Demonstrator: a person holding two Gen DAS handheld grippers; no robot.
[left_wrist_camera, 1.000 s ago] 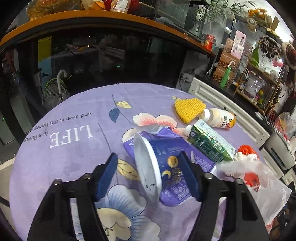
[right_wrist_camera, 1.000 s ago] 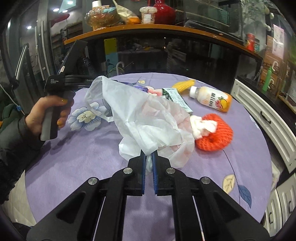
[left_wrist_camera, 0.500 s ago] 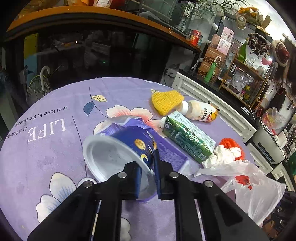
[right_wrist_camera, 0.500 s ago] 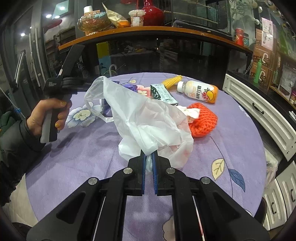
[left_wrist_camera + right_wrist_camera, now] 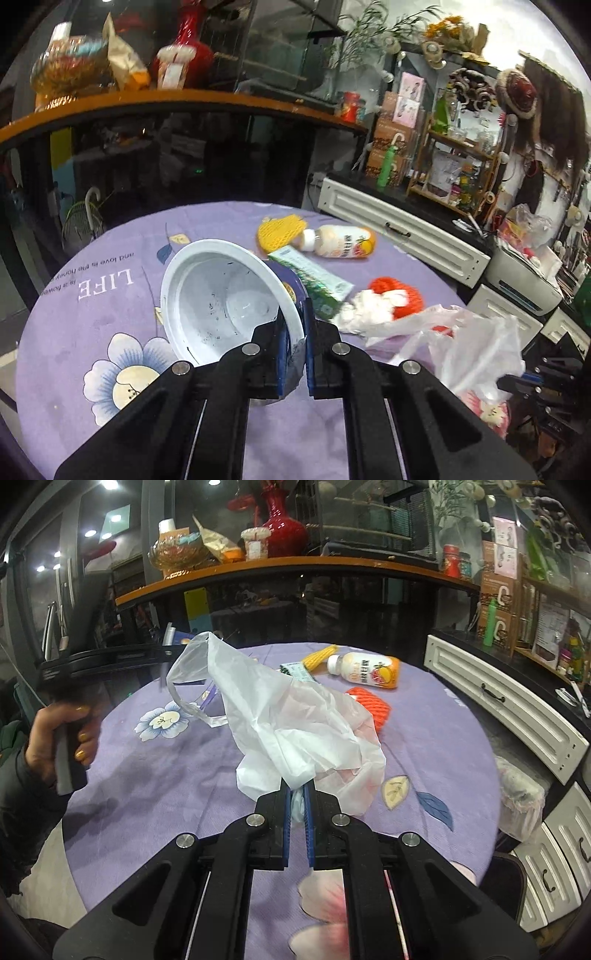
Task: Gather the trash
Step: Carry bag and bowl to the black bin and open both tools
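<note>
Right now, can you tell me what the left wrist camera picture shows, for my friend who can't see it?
The left gripper has its jaws shut on the rim of an empty white-lined paper bowl, tipped above a round purple flowered tablecloth. Beyond it lie a green carton, a drink bottle, orange foam netting and a white plastic bag.

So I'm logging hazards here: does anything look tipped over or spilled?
The drink bottle and the green carton lie on their sides on the purple tablecloth. No spill shows. The bowl is tilted only because the left gripper holds it.

Black gripper (image 5: 296,805) arms, silver screws, blue-padded fingers (image 5: 286,823); dark sleeve (image 5: 22,794); yellow-painted nails.
</note>
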